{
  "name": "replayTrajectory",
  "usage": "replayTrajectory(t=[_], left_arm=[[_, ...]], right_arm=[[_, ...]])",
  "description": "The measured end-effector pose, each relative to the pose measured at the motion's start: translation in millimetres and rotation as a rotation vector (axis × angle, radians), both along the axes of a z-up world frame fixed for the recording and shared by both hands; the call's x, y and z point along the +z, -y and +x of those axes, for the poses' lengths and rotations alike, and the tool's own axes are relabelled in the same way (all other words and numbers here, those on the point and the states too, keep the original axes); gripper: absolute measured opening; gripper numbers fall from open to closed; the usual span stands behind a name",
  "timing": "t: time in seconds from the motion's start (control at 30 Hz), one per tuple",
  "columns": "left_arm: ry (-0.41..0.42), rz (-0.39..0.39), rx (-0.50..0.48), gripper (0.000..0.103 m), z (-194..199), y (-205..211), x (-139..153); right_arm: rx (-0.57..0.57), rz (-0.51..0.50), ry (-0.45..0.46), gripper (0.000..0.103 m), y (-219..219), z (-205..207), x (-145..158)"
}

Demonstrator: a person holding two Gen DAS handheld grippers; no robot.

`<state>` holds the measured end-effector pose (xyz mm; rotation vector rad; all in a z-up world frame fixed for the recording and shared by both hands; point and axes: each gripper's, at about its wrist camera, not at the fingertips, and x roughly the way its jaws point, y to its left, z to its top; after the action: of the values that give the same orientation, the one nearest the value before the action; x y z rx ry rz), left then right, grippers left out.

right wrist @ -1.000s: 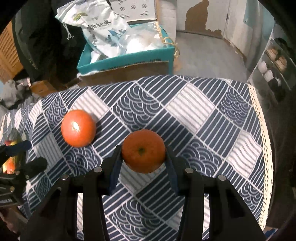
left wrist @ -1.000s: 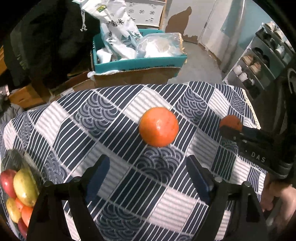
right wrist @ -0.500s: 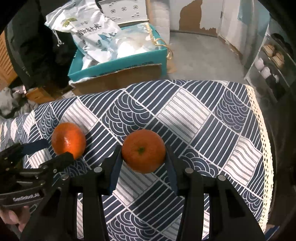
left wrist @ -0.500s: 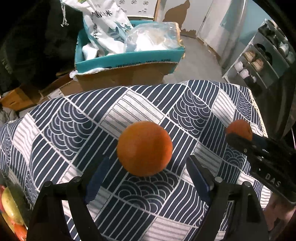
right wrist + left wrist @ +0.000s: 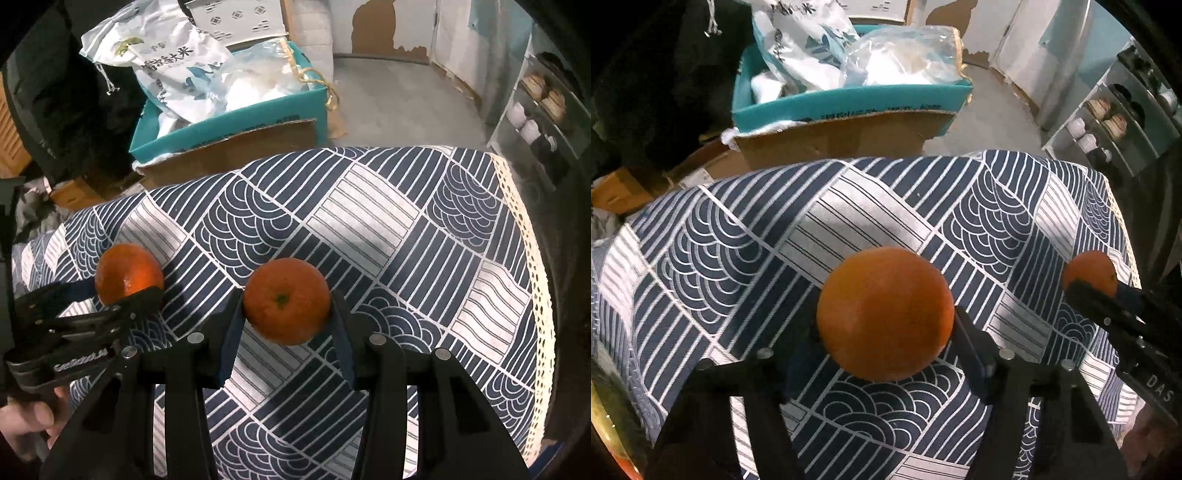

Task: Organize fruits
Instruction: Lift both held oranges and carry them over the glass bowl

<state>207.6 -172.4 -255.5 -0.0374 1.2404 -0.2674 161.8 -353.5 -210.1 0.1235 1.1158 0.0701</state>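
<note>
My left gripper [image 5: 886, 332] has an orange [image 5: 885, 313] sitting right between its fingers, and the jaws are closing in on it; the right-hand pad looks to be at the peel, the left-hand one is hidden behind the fruit, so I cannot tell if both press yet. This orange rests on the cloth [image 5: 849, 206], its skin matte, finely pored and evenly round from here. My right gripper [image 5: 286, 314] is clamped on a second orange [image 5: 286, 301], a pad tight against each flank, the fruit held just above the cloth with its small green stem scar facing me. That one is a little flattened, glossy and dimpled. The cloth under both is a woven fabric in navy and white squares of stripes and nested arcs, with a pale lace trim [image 5: 532, 258] along the edge to the right of my right jaws. Ahead of both grippers, past the cloth's far edge, stands a teal box [image 5: 229, 125] with crinkled plastic bags in it.
</note>
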Motion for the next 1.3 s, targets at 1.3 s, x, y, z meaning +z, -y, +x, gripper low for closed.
replayTrajectory(t=[1.3], left_arm=[[0.190,0.048,0.006,0.067,-71.3,-65.5,95.1]], right_arm=[[0.067,-0.024,0.128,0.044,-43.8,-34.9,70.2]])
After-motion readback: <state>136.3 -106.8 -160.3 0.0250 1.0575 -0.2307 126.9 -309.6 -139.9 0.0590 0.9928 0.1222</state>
